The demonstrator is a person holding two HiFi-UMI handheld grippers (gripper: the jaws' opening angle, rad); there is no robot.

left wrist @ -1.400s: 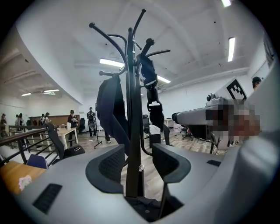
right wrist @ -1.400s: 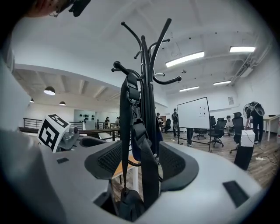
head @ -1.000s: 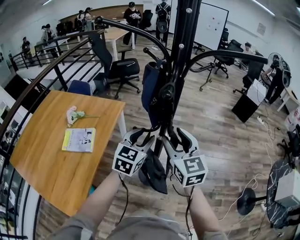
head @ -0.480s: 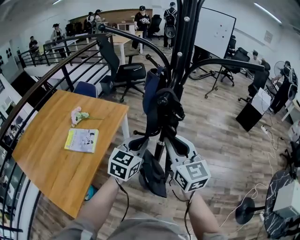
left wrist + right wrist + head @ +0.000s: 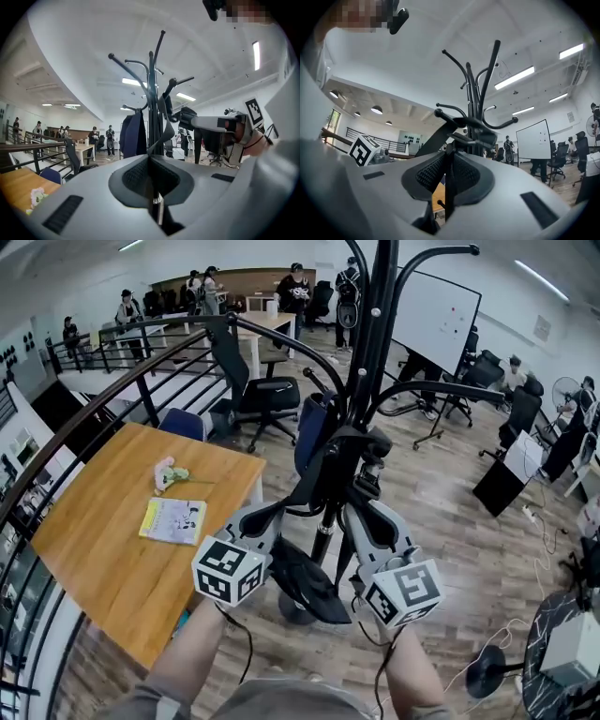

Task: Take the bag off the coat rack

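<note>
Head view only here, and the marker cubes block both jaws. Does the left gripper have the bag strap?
Observer: Yes, the left gripper has its jaws shut on a black strap.
Operator: And the right?
Observer: The right gripper is closing its jaws, a second strap pinched between them.
Operator: Is it off the hook?
Observer: No, that strap runs up to the coat rack.

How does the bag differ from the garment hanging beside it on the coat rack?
The bag is black; the garment is navy. The bag hangs low on a long strap; the garment sits higher up the coat rack. Both hang from it.
</note>
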